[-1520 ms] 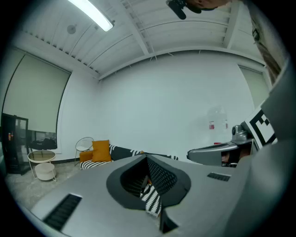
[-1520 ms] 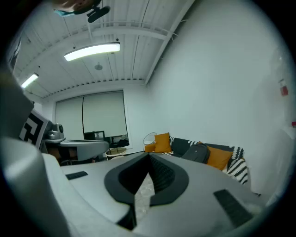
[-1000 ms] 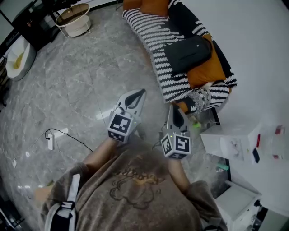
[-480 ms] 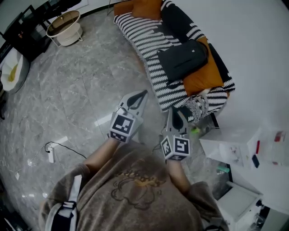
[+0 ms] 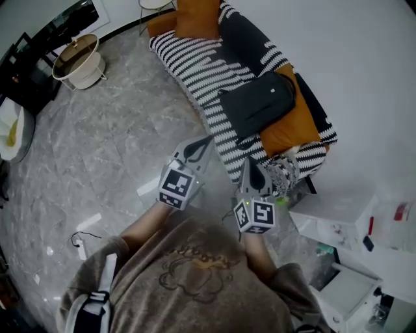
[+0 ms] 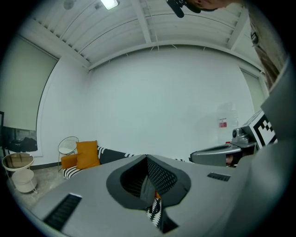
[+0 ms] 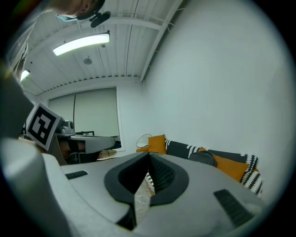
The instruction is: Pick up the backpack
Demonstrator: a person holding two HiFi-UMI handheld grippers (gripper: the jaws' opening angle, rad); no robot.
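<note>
A dark grey backpack (image 5: 259,103) lies flat on a black-and-white striped sofa (image 5: 195,62), partly resting on an orange cushion (image 5: 291,127). In the right gripper view the backpack (image 7: 203,158) shows small at mid right. My left gripper (image 5: 207,140) is shut and empty, its tip near the sofa's front edge, short of the backpack. My right gripper (image 5: 250,162) is shut and empty too, pointing at the sofa's near end. Each gripper view shows its own jaws pressed together: left gripper (image 6: 147,159), right gripper (image 7: 149,156).
More orange cushions (image 5: 198,16) sit at the sofa's far end. A round white side table (image 5: 78,60) stands on the marble floor at upper left. White boxes and a table (image 5: 338,214) crowd the right. A power strip with its cable (image 5: 81,242) lies on the floor at left.
The person has walked toward the sofa: the sofa and backpack have shifted down and closer in the head view, and both shut grippers now reach nearer the sofa's front edge.
</note>
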